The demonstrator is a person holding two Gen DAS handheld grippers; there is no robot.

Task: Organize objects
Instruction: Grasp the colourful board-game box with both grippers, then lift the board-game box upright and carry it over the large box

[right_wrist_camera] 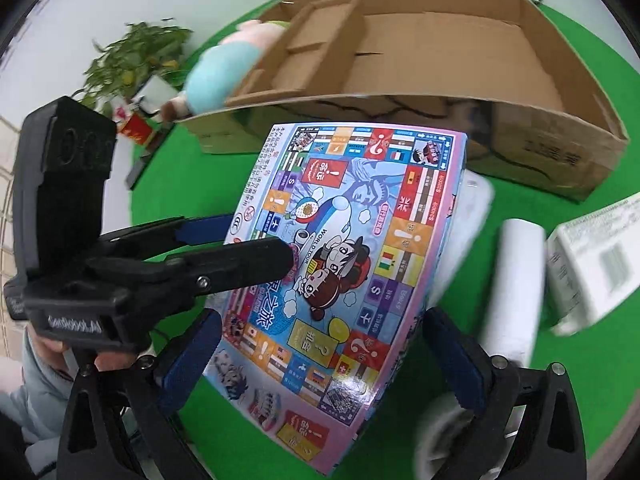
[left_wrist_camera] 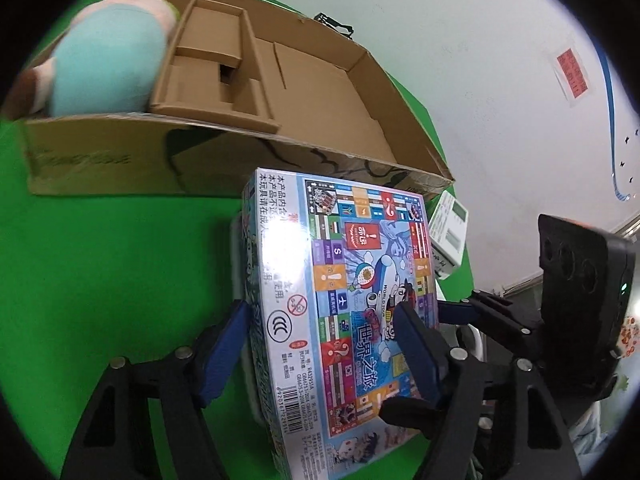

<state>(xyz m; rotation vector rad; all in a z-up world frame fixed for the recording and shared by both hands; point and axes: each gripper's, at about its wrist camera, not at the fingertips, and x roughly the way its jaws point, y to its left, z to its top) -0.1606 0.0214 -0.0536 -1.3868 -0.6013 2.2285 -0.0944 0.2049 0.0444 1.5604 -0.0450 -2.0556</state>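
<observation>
A colourful board game box [left_wrist_camera: 352, 280] [right_wrist_camera: 352, 240] lies tilted on the green table, in front of an open cardboard carton [left_wrist_camera: 120, 148] [right_wrist_camera: 540, 152]. My left gripper [left_wrist_camera: 320, 320] [right_wrist_camera: 256, 240] straddles the game box's long edge. One finger lies over the printed face and the other sits under it, with a gap still showing. My right gripper [right_wrist_camera: 322, 320] hovers over the near end of the same box, its blue pads spread wide to either side. A pink and light-blue plush toy [left_wrist_camera: 108, 60] [right_wrist_camera: 224, 76] lies at the carton's left end.
A white paper roll [right_wrist_camera: 516, 280] and a white carton with a barcode [right_wrist_camera: 592, 260] [left_wrist_camera: 450, 232] lie right of the game box. A white tub [right_wrist_camera: 476, 200] sits partly under it. Cardboard inserts [left_wrist_camera: 212, 52] fill part of the carton. A leafy plant [right_wrist_camera: 132, 56] and a red packet [right_wrist_camera: 136, 128] are at far left.
</observation>
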